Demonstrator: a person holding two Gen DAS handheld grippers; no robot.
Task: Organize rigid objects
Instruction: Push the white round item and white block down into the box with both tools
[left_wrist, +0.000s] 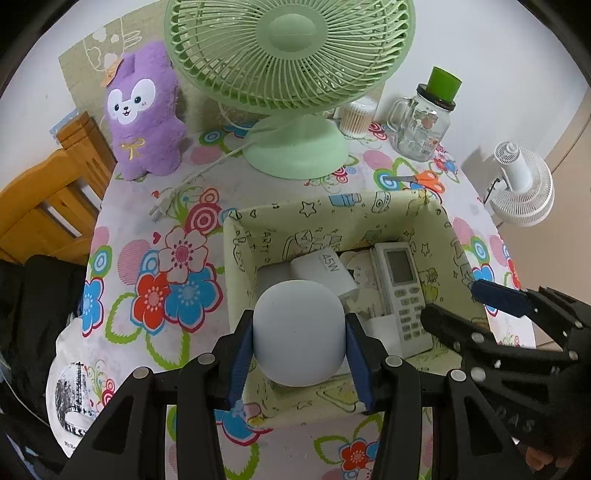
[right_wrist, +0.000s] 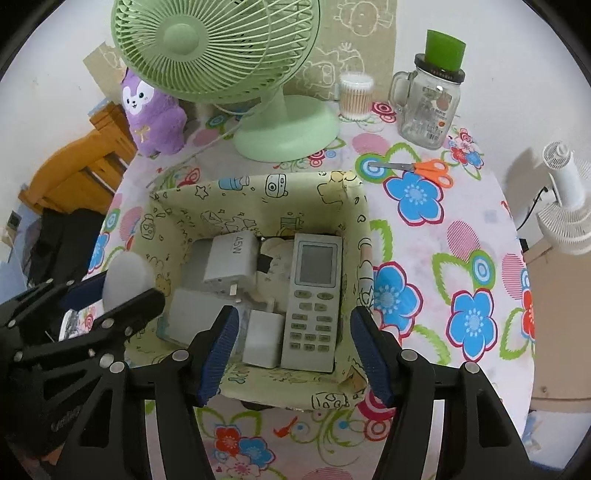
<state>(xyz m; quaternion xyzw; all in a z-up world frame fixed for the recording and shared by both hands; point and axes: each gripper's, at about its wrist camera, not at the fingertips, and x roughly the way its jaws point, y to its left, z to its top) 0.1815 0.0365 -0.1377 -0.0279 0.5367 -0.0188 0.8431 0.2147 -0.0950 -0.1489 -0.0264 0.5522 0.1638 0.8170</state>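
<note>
My left gripper (left_wrist: 298, 354) is shut on a pale rounded white object (left_wrist: 299, 332) and holds it over the near left part of a cream cartoon-print storage box (left_wrist: 332, 210). The same object shows in the right wrist view (right_wrist: 127, 280) at the box's left rim (right_wrist: 255, 184). Inside the box lie a white remote control (right_wrist: 314, 295), a 45W charger (right_wrist: 231, 264) and other white blocks (right_wrist: 262, 343). My right gripper (right_wrist: 293, 350) is open and empty above the box's near edge, over the remote.
A green desk fan (left_wrist: 291, 85) stands behind the box, a purple plush toy (left_wrist: 146, 110) to its left. Orange scissors (right_wrist: 424, 168), a glass mug jar with a green lid (right_wrist: 430, 99) and a cotton-swab tub (right_wrist: 355, 96) are at the back right. A white fan (right_wrist: 569, 206) is beyond the table's right edge.
</note>
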